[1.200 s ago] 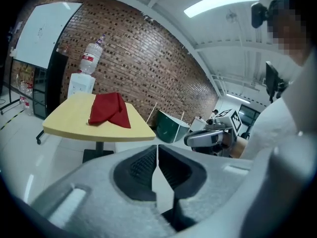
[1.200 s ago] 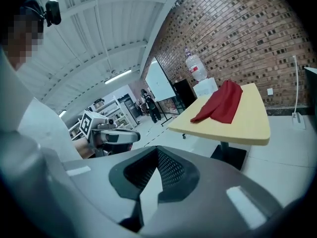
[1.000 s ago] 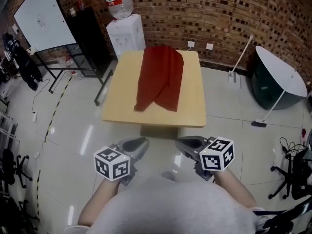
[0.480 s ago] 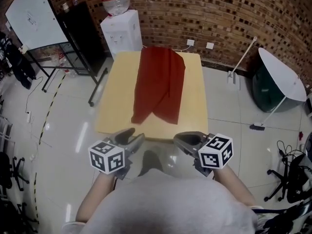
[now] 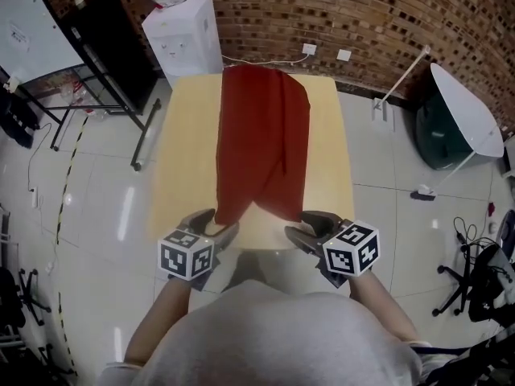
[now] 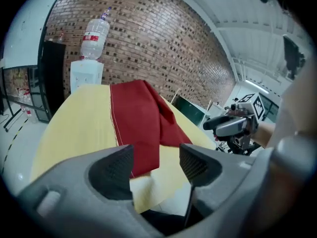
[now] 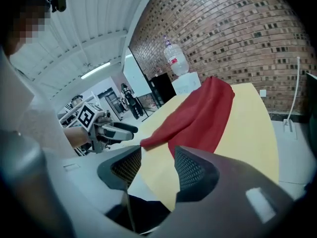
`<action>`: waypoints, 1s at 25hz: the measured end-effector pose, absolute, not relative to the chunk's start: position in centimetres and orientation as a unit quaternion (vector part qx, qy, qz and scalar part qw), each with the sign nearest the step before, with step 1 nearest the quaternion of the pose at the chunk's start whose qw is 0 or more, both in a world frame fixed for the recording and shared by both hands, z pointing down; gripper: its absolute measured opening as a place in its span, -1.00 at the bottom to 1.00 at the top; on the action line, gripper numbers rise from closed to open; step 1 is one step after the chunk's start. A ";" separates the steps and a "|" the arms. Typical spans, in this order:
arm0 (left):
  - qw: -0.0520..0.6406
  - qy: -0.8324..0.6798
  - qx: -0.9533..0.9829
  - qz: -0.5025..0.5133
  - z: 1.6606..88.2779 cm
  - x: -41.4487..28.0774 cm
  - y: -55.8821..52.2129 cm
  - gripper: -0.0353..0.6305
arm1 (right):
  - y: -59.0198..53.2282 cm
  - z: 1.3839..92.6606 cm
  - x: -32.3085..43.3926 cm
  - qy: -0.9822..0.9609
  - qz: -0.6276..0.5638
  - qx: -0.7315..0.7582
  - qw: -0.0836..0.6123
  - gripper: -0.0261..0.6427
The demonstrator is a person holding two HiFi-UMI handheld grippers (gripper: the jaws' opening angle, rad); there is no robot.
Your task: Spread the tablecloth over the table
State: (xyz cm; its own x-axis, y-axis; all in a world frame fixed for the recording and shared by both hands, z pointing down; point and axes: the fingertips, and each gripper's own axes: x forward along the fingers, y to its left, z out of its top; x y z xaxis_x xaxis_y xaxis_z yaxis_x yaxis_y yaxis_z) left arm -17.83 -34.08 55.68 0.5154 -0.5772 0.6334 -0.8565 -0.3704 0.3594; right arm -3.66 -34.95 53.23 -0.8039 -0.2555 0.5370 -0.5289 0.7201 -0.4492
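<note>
A red tablecloth (image 5: 264,143) lies folded in a long strip down the middle of the pale yellow table (image 5: 185,159), its two loose ends near the front edge. My left gripper (image 5: 219,230) hovers at the table's front edge just short of the cloth's left end (image 6: 143,152). My right gripper (image 5: 299,230) hangs by the front edge near the cloth's right end (image 7: 198,118). Both have just been opening, and nothing is between their jaws. Each gripper shows in the other's view: the right gripper (image 6: 233,125) and the left gripper (image 7: 111,129).
A white water dispenser (image 5: 183,34) stands behind the table's far left corner, with a black cabinet (image 5: 113,43) and a whiteboard (image 5: 24,34) to its left. A tipped white round table (image 5: 465,115) lies at the right. Office chairs (image 5: 483,284) stand on the glossy floor.
I have stepped up to the table: both grippers moved forward and down to its front edge, and their jaws went from shut to open.
</note>
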 end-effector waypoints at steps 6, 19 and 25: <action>0.352 -0.420 0.796 0.257 59.7 -18.1 -35.9 0.03 | -38.0 58.1 -2.7 -0.872 0.262 0.275 0.309 -0.21; 0.364 -0.419 0.777 0.298 62.3 -17.8 -35.6 0.07 | -38.1 63.0 -2.6 -0.845 0.228 0.278 0.397 -0.08; 0.369 -0.425 0.767 0.308 62.9 -17.8 -35.5 0.07 | -38.6 63.5 -2.3 -0.833 0.212 0.288 0.422 -0.16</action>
